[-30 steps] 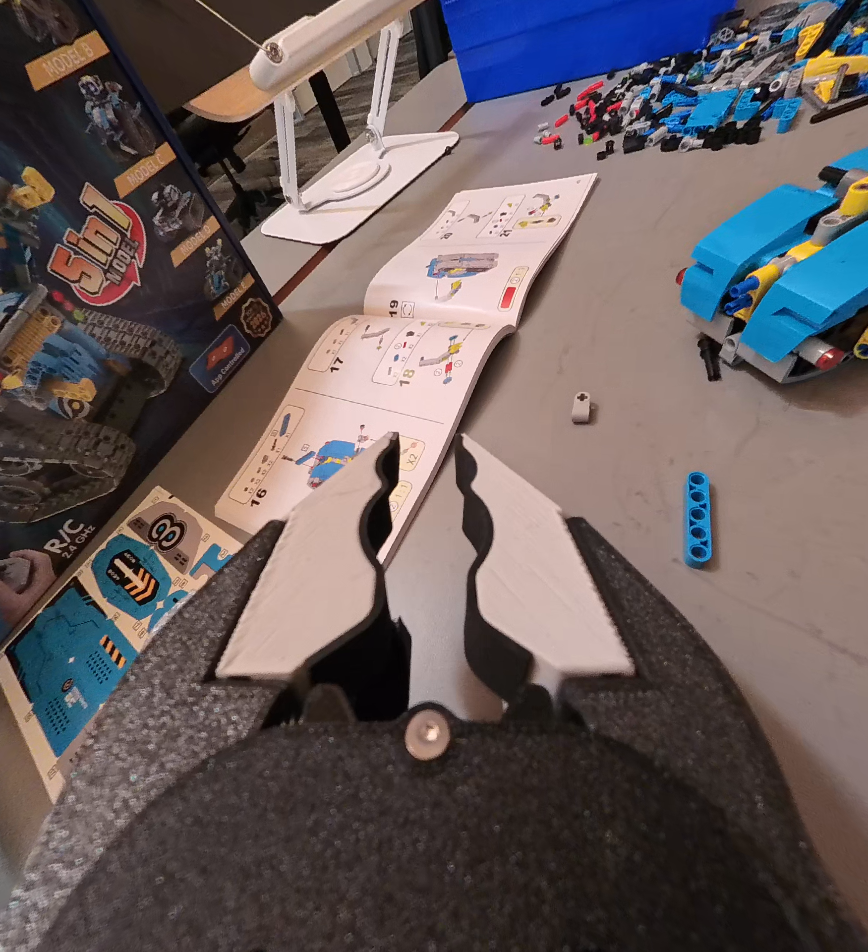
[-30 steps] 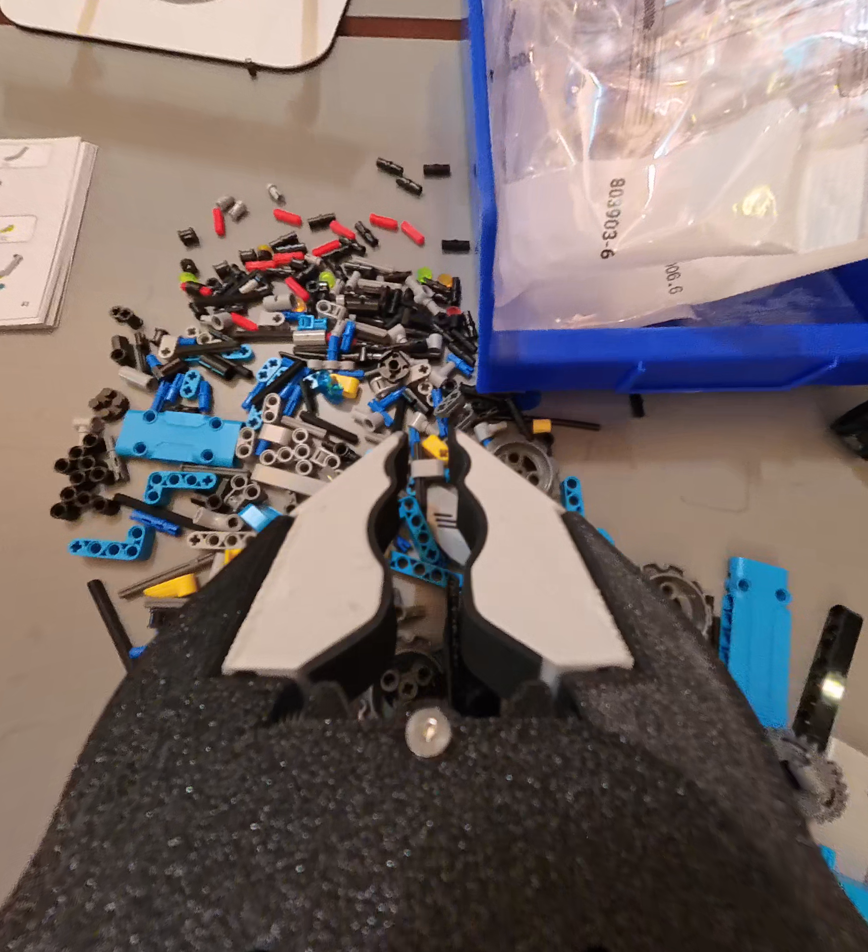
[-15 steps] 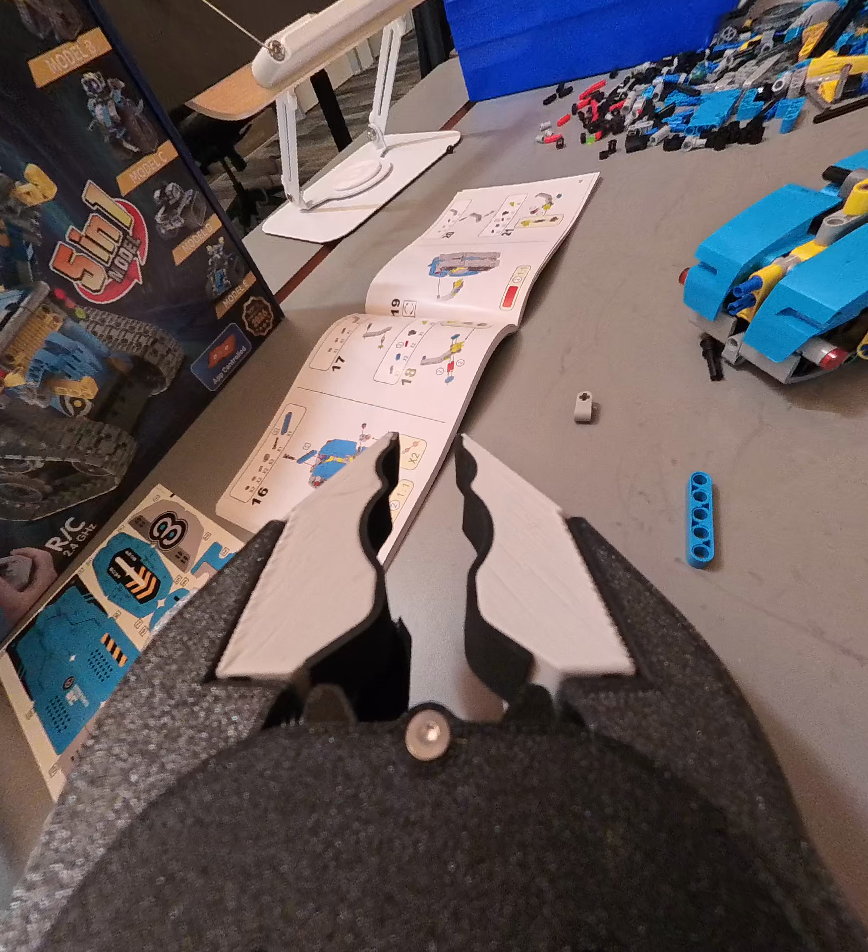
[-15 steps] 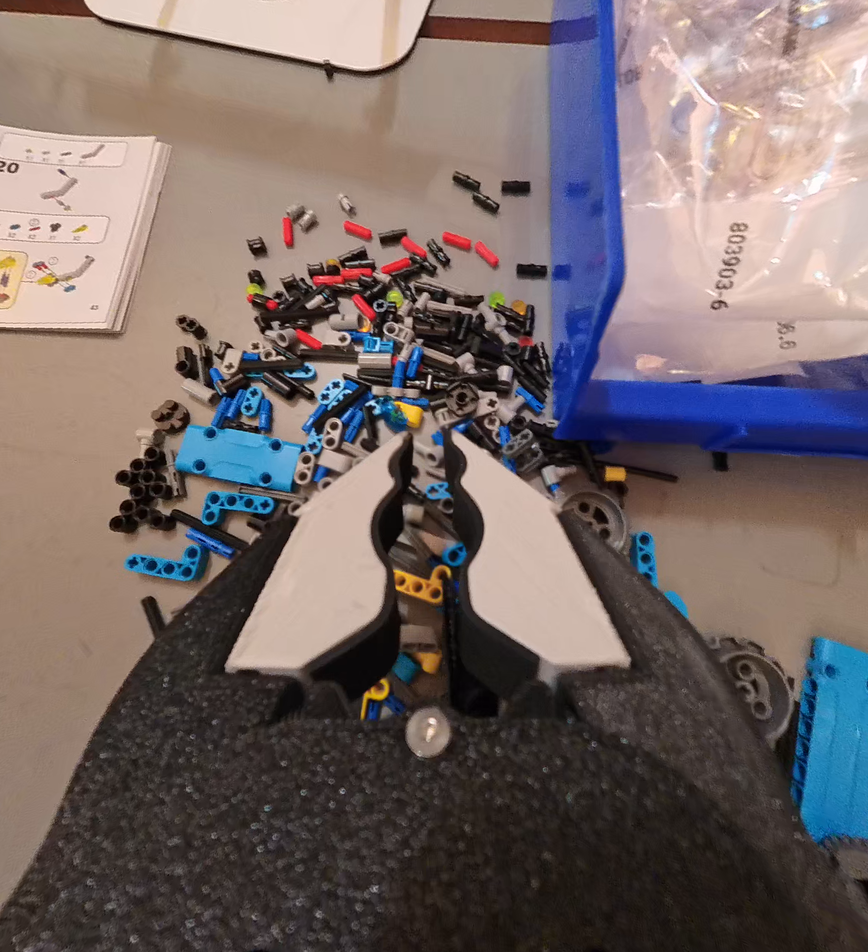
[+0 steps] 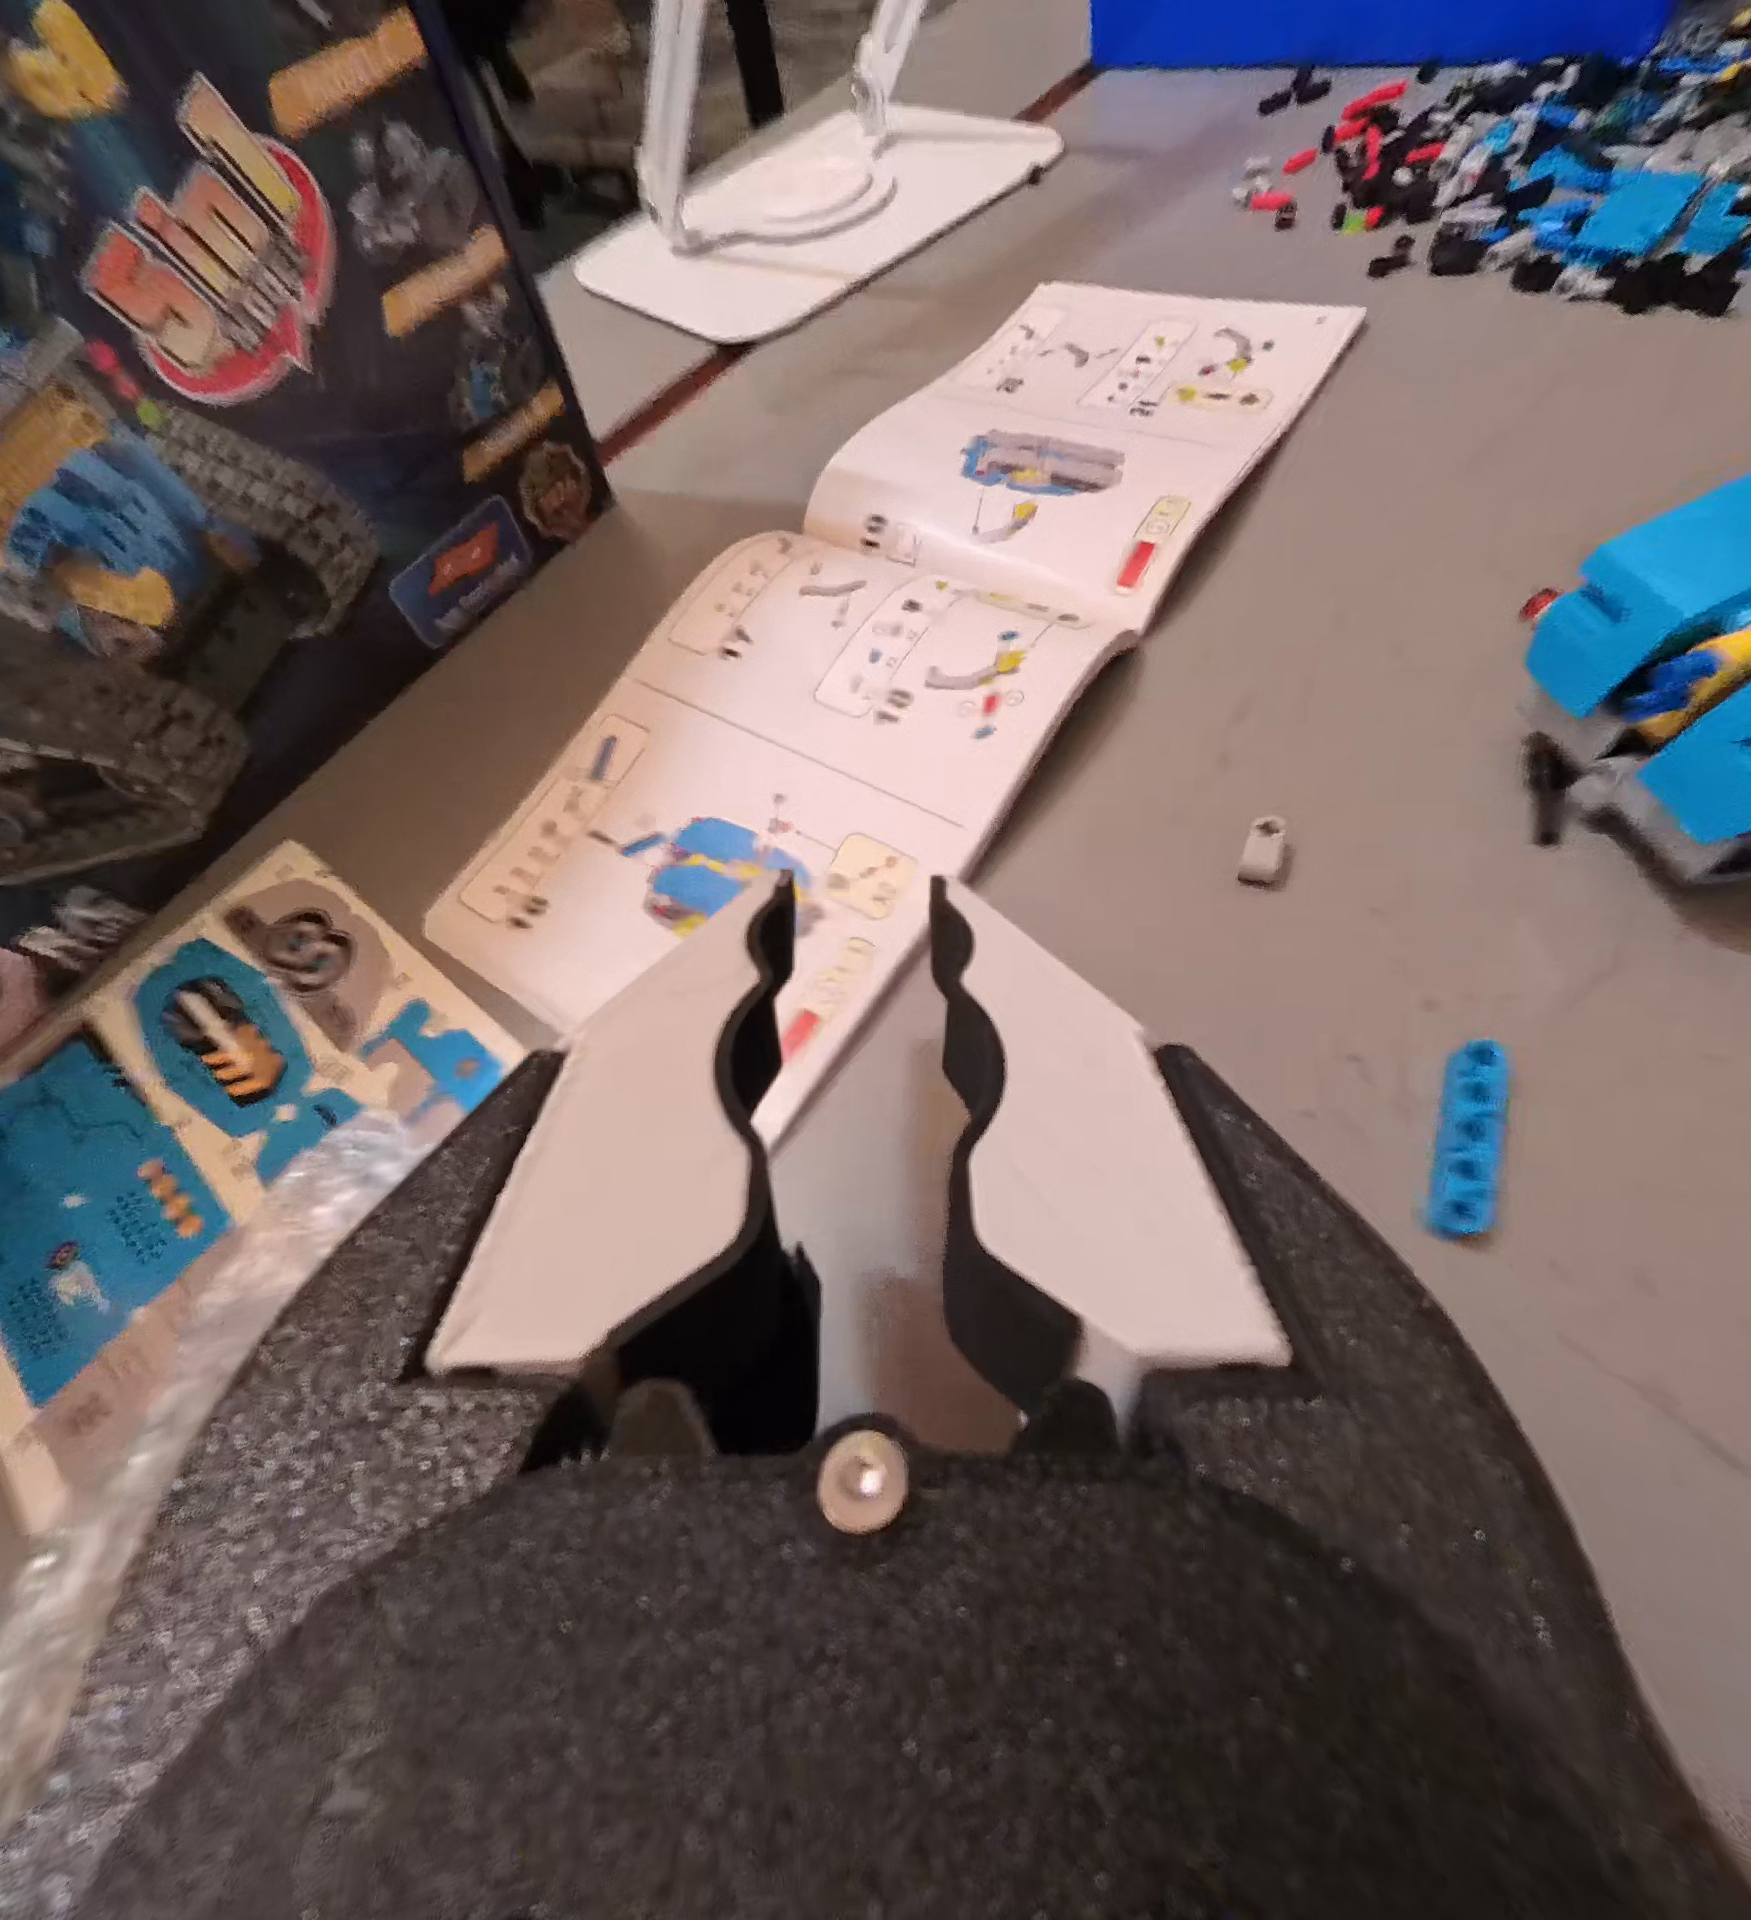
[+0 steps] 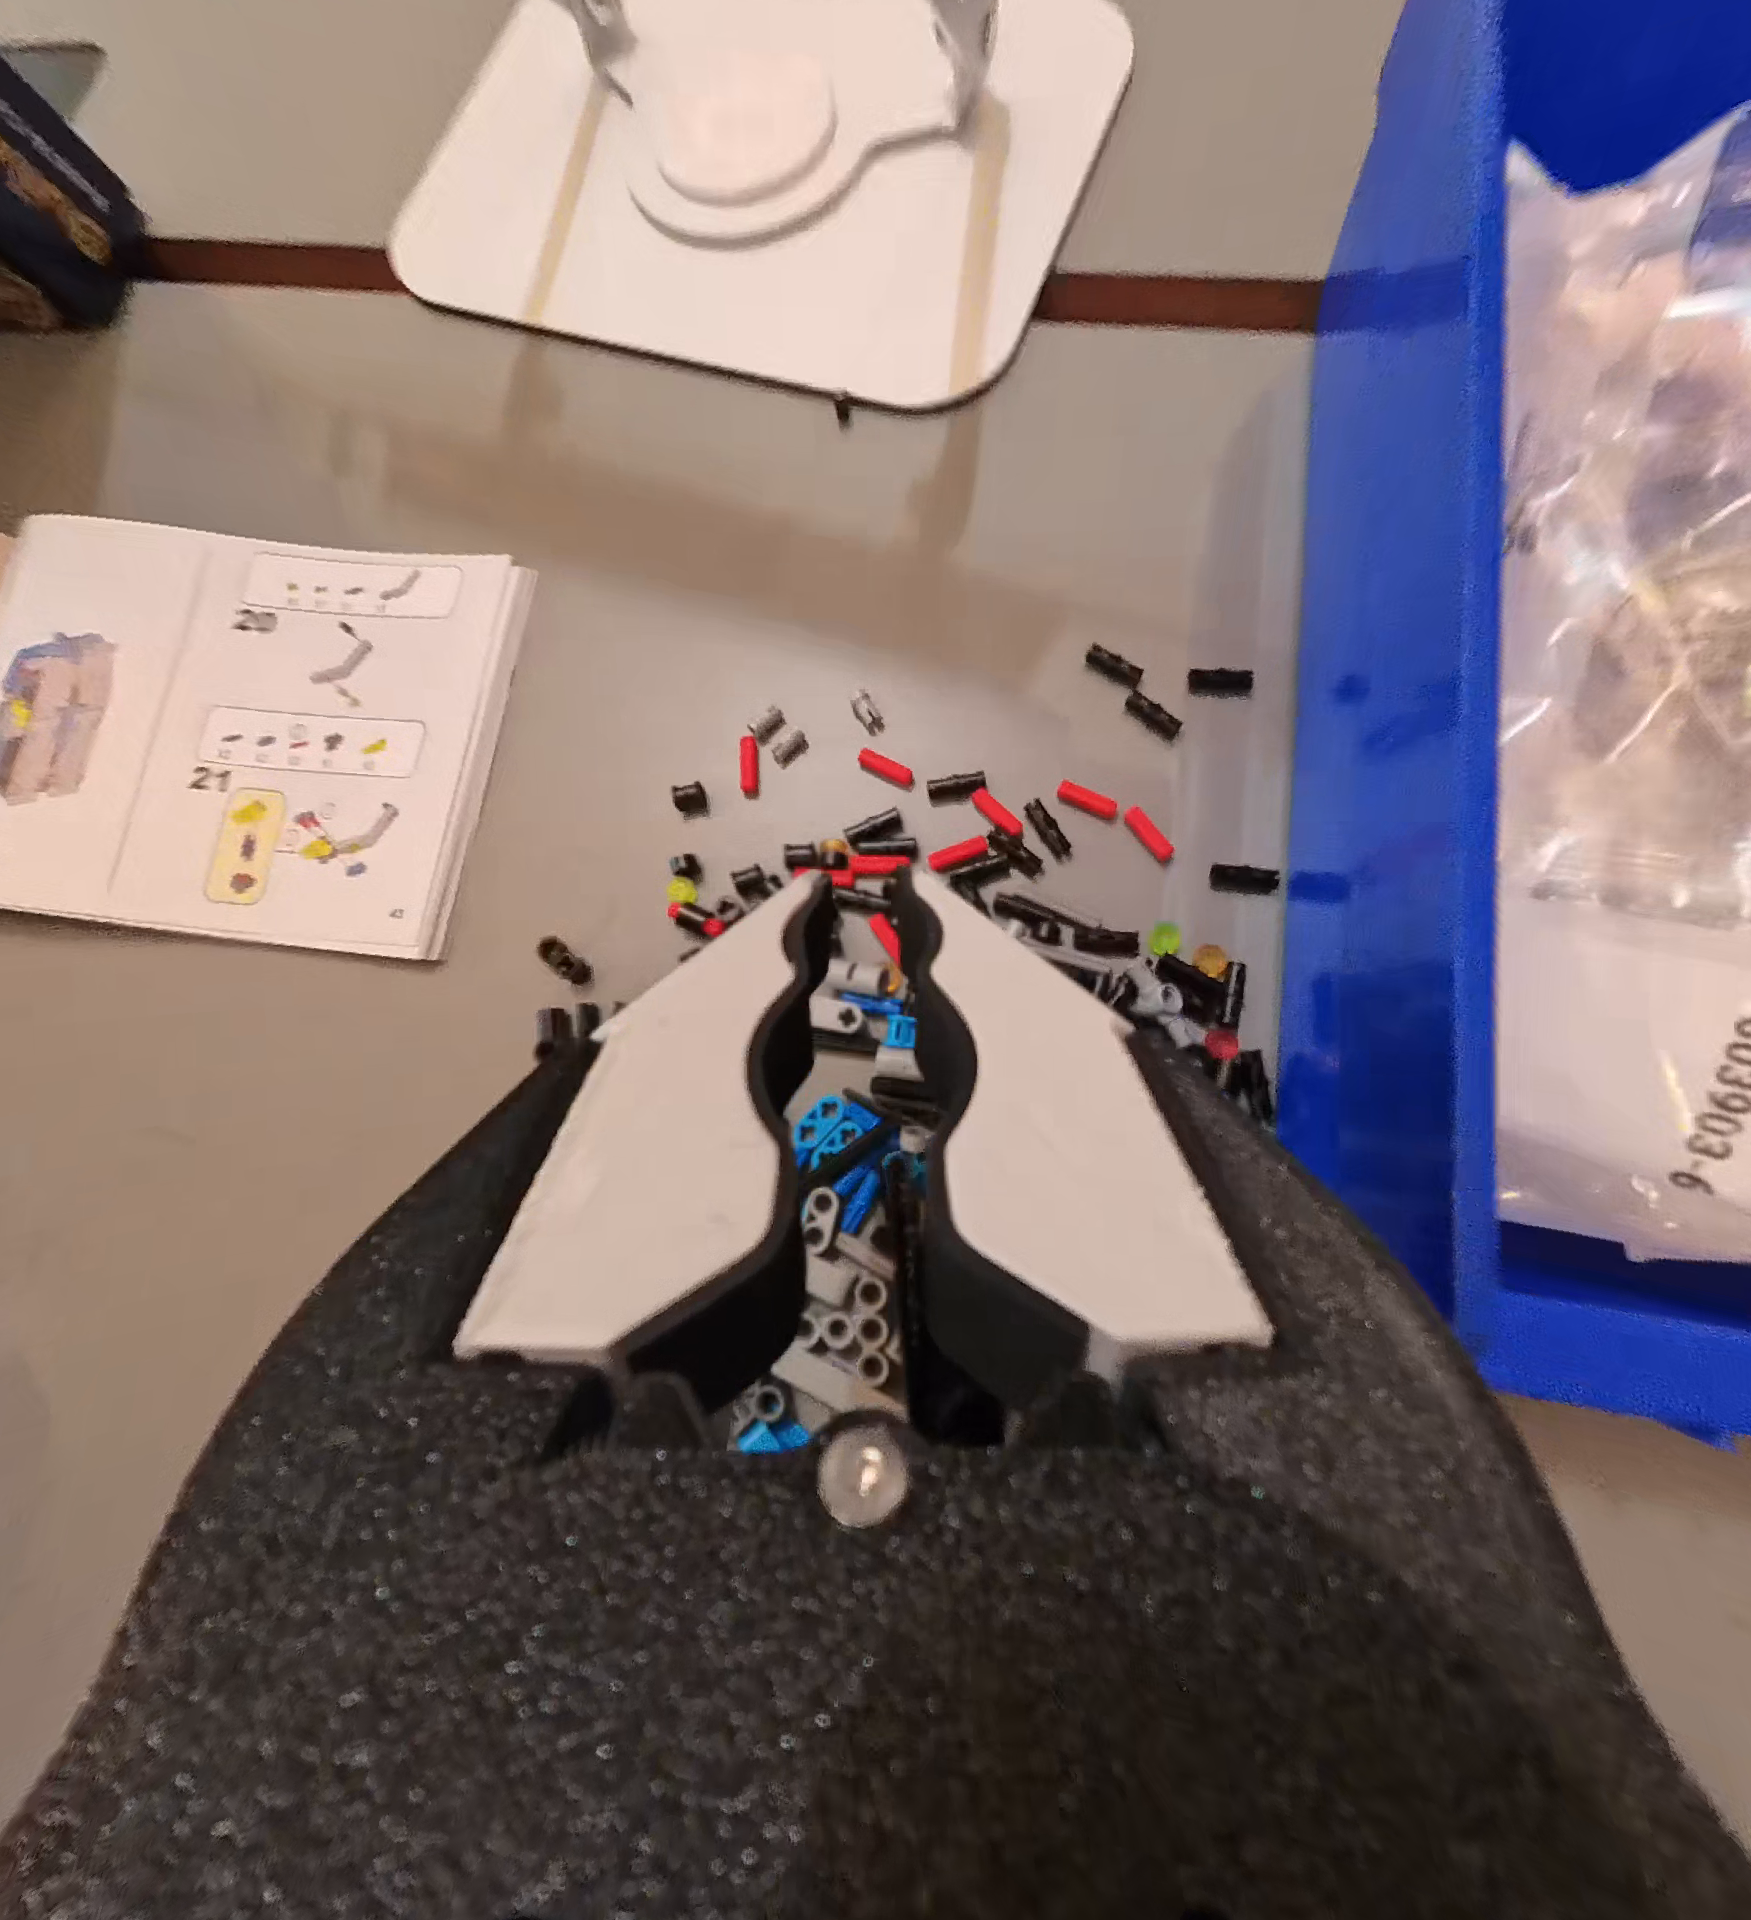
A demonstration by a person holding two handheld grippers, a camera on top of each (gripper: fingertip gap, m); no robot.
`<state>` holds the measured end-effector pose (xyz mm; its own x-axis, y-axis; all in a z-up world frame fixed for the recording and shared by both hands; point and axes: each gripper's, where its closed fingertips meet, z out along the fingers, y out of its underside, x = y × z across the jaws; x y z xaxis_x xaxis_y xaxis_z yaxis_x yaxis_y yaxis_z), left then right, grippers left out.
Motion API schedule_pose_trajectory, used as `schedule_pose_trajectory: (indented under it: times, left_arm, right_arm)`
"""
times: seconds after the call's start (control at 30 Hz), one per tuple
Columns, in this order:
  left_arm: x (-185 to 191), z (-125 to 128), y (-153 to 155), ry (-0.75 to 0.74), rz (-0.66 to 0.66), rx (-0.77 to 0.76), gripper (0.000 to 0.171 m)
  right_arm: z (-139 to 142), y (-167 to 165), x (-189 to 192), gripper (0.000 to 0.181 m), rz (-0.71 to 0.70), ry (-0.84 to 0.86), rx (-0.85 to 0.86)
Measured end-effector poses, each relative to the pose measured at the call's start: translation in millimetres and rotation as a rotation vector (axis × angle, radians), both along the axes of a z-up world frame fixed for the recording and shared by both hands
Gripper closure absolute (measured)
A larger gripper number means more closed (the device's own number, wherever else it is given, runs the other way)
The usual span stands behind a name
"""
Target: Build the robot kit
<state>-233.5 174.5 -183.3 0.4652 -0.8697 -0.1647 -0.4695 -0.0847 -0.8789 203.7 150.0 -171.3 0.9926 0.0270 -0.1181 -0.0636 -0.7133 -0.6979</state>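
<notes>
Over loose parts, right gripper slightly parted, empty.

Both wrist views low over table, sharing booklet.

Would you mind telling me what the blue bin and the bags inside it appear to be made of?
The blue bin looks like rigid moulded plastic: smooth, slightly glossy walls. The bags look like thin clear plastic film, crinkled and glinting.

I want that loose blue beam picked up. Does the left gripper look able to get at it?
Probably yes. The blue beam lies alone on bare table, just right of the left gripper, whose jaws are open and empty; nothing stands between them.
</notes>
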Motion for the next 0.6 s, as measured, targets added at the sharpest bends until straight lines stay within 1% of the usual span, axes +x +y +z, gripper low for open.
schedule_pose_trajectory:
  times: [0.07,0.13,0.17,0.23,0.27,0.3,0.37,0.47,0.6]
  left_arm:
    - [11.4,7.0,-18.2,0.001,-0.032,-0.143,0.145]
    - [27.9,29.2,-43.8,0.028,-0.069,-0.258,0.140]
    - [36.5,44.0,-55.1,0.042,-0.070,-0.274,0.137]
    - [55.8,74.6,-77.4,0.015,-0.075,-0.236,0.136]
    - [65.8,85.8,-88.5,-0.024,-0.081,-0.209,0.136]
    - [74.9,91.2,-98.9,-0.058,-0.083,-0.196,0.136]
    - [88.9,87.7,-115.6,-0.093,-0.067,-0.209,0.136]
    - [101.0,81.7,-131.3,-0.148,-0.031,-0.214,0.136]
    - [98.6,79.3,-138.4,-0.141,-0.002,-0.198,0.136]
  right_arm:
    - [-16.0,-0.7,-2.3,0.169,-0.020,0.027,-0.071]
    - [-28.5,-6.9,-4.7,0.164,-0.053,0.065,-0.101]
    - [-31.7,-9.7,-10.5,0.161,-0.056,0.104,-0.100]
    - [-35.3,-14.7,-23.0,0.164,-0.049,0.138,-0.091]
    - [-37.6,-16.5,-25.2,0.164,-0.048,0.108,-0.086]
    - [-40.3,-18.0,-24.0,0.165,-0.056,0.058,-0.087]
    - [-41.4,-17.0,-24.6,0.164,-0.057,-0.014,-0.076]
    - [-41.9,-14.2,-22.8,0.164,-0.069,-0.062,-0.072]
    - [-49.8,-18.9,-18.8,0.165,-0.083,-0.044,-0.110]
